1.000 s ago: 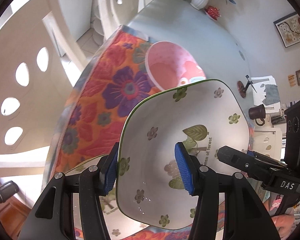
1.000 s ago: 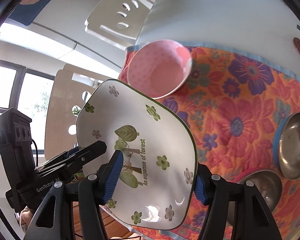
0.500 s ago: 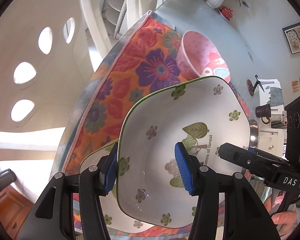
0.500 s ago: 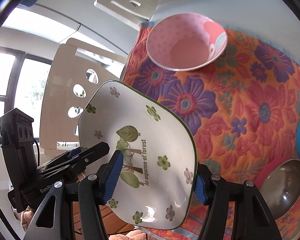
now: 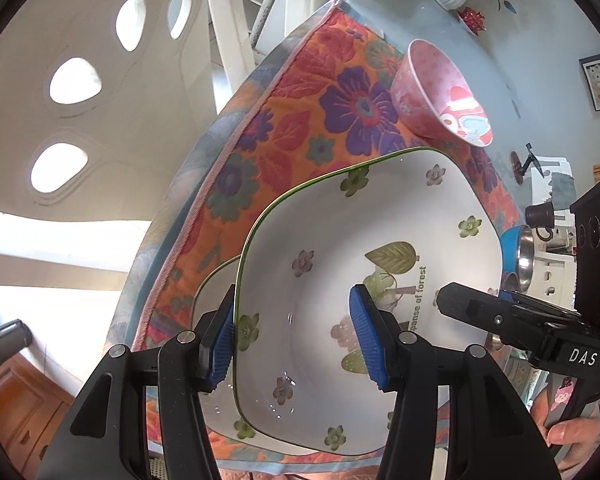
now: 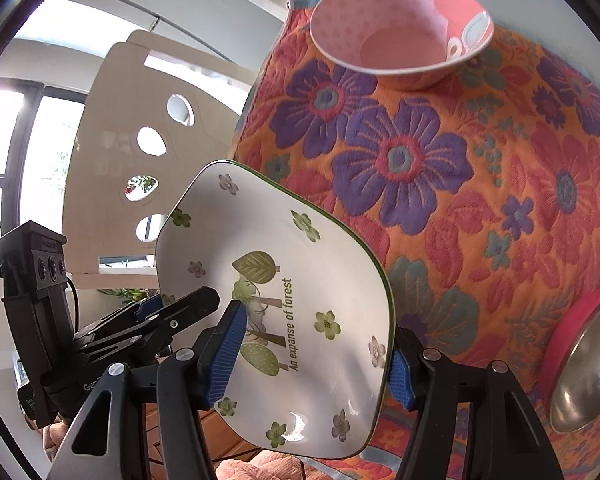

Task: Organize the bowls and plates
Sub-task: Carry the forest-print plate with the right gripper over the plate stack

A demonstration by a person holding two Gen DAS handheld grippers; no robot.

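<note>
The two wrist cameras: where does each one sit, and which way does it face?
Left wrist: on the left gripper, looking down at the held white dish above a second dish; right gripper and a hand show.
Right wrist: on the right gripper, facing the dish and floral cloth; left gripper shows.
Shared: dish, pink bowl, cloth.

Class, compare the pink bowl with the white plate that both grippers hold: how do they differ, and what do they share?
The pink bowl is round, deep and dotted; the white plate is squarish, shallow, green-rimmed, flower-printed. The pink bowl sits on the floral cloth; the white plate is carried tilted above it. Both are glossy, empty dishes.
</note>
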